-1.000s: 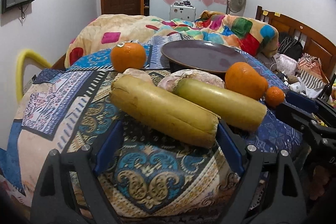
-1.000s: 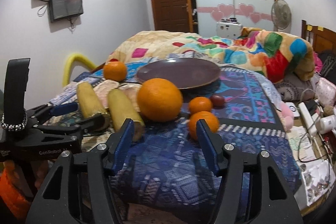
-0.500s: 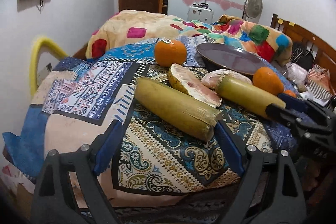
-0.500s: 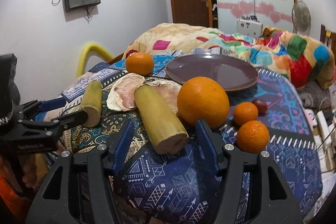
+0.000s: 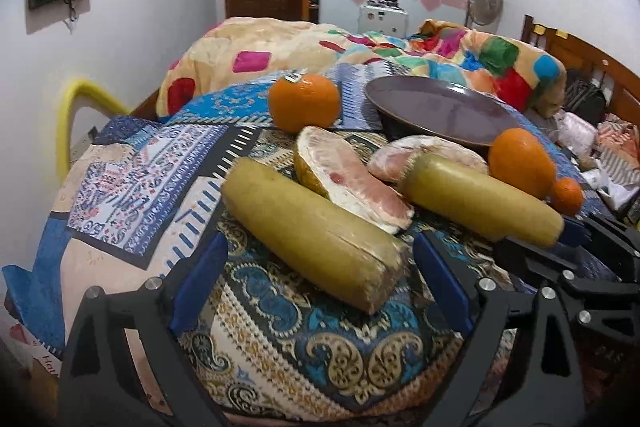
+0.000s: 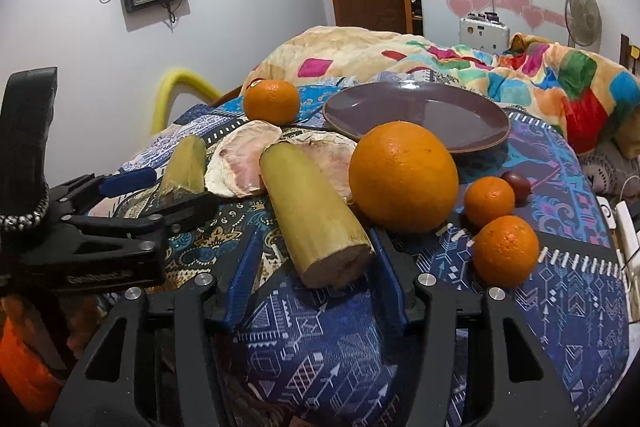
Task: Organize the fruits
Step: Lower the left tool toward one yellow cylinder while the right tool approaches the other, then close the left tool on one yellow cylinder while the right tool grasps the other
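Two yellow-green cane pieces lie on the patterned cloth. My left gripper [image 5: 318, 259] is open, its fingers either side of the near end of the left cane piece [image 5: 312, 235]. My right gripper [image 6: 316, 259] is open around the near end of the right cane piece [image 6: 312, 215]. Two pomelo wedges [image 5: 352, 183] lie behind the canes. A large orange [image 6: 404, 177] sits right of the right cane; another orange [image 6: 272, 101] is at the back left. A purple plate [image 6: 416, 117] stands empty behind. Two small oranges [image 6: 506, 251] and a dark fruit [image 6: 516, 181] lie to the right.
A bunched colourful quilt [image 6: 560, 91] lies behind the plate. A yellow curved bar [image 5: 76, 107] stands at the left bed edge. A wooden headboard [image 5: 592, 59] and clutter are at the right. The left gripper's body [image 6: 80, 227] shows at left in the right wrist view.
Both grippers have swung left and moved in: the right one from facing the large orange to straddling the right cane end; the left stays around the left cane's end.
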### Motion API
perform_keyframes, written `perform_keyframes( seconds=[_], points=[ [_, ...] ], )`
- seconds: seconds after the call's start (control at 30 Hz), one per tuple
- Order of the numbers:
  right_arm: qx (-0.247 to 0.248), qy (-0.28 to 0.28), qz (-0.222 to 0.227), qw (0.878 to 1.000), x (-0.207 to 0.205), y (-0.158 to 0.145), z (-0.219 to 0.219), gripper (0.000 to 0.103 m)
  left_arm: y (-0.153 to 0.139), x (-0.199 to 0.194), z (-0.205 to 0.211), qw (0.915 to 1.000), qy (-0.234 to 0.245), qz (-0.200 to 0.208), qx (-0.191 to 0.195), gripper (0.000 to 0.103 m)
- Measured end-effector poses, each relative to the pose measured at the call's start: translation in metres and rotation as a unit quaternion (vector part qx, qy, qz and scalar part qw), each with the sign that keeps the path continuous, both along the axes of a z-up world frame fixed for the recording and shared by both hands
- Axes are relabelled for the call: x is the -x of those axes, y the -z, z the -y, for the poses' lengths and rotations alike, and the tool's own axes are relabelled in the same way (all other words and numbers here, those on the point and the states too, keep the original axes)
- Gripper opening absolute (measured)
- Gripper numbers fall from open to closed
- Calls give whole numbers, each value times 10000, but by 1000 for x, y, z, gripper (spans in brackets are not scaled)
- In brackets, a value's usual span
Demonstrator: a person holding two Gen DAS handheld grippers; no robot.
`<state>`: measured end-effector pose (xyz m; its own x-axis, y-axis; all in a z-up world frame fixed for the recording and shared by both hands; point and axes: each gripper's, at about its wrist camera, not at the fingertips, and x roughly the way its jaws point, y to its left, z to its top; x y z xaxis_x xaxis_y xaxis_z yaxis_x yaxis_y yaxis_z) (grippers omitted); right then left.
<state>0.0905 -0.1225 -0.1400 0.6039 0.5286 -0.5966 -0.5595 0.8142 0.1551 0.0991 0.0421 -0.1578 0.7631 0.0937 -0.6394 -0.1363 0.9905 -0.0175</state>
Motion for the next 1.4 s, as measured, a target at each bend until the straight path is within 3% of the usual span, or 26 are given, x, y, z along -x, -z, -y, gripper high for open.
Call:
perform_keyframes(
  seconds=[0.17,0.23,0.33,0.43,0.7,0.83,1.13,1.4],
  points=[
    [-61,48,-40,10000,0,0,2,42,3,1,-5,9997,128,-32,215,77],
    [-83,29,-62,9999,0,0,3,42,4,4,-5,9997,204,-99,133,63],
    [23,-1,4,10000,3,-1,1,40,4,12,-9,9993,306,-194,27,52],
    [108,-6,58,9999,8,-2,3,39,1,21,-21,9994,237,-240,-89,50],
    [199,-62,-3,9998,13,-4,6,37,-4,34,-59,9991,44,-409,104,48],
    [249,-236,-97,9994,8,-8,5,37,-6,30,-62,9982,164,-565,153,48],
    [753,-755,-206,9941,-8,-13,-13,37,-16,9,-56,9945,569,-852,-226,54],
    [958,-988,-132,9904,-16,-17,-30,37,-12,-18,-61,9897,794,-1170,-218,54]
  ],
)
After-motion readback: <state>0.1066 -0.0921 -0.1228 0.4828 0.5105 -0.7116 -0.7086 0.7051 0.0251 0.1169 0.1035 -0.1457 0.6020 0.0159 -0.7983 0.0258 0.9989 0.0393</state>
